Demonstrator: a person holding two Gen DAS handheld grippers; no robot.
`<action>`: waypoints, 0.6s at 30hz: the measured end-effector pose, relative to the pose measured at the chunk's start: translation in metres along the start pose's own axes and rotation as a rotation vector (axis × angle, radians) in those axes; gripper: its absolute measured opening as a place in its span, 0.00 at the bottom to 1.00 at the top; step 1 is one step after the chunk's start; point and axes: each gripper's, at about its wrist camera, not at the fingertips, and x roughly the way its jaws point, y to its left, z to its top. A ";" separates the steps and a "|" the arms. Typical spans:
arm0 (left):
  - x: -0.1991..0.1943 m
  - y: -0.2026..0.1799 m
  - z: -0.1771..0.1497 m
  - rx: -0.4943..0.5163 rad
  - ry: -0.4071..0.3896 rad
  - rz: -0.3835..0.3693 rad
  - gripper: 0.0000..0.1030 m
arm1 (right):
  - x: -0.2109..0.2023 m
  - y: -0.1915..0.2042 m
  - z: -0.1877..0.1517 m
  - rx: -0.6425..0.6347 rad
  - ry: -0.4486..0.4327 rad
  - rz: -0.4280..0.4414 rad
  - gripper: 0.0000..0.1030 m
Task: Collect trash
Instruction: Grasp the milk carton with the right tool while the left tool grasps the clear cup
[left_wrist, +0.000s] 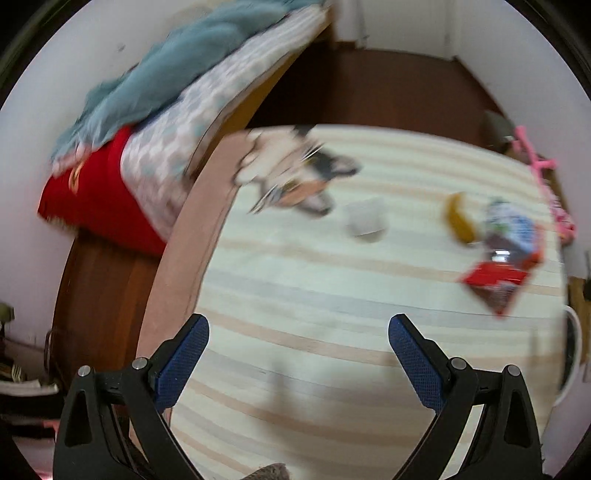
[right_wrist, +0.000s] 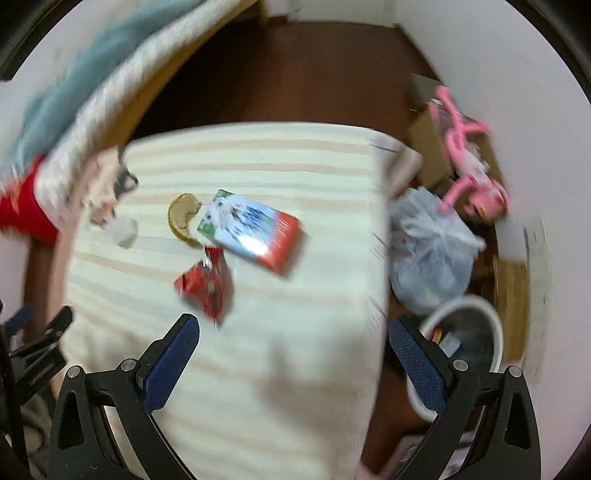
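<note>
Striped mat (right_wrist: 258, 350) bears red wrapper (right_wrist: 207, 288); carton (right_wrist: 255, 232).

The rug (right_wrist: 229, 369) has cream and soft peach stripes. The floor (right_wrist: 295, 74) is dark brown. On the rug lies a box (right_wrist: 255, 230) that is white and blue with a red end and a bit of green. Next to it is a shiny red wrapper (right_wrist: 207, 288). A curved yellow-brown thing (right_wrist: 181, 216), maybe a peel, is too blurry to be sure of. The cup (left_wrist: 365, 221) is white. The bin (right_wrist: 461, 354) has a white rim. The fingers (left_wrist: 413, 363) are blue with tiny dots, on black arms. The blanket (left_wrist: 177, 70) is grey-blue, the cloth (left_wrist: 99, 206) red, the toy (right_wrist: 469, 166) pink.
</note>
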 end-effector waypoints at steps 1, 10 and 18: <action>0.010 0.005 0.001 -0.008 0.015 0.005 0.97 | 0.014 0.009 0.015 -0.038 0.021 -0.024 1.00; 0.052 0.016 0.031 -0.024 0.085 -0.067 0.97 | 0.097 0.052 0.074 -0.218 0.152 -0.103 0.94; 0.075 0.001 0.072 -0.100 0.141 -0.317 0.96 | 0.095 0.011 0.074 0.122 0.145 -0.031 0.74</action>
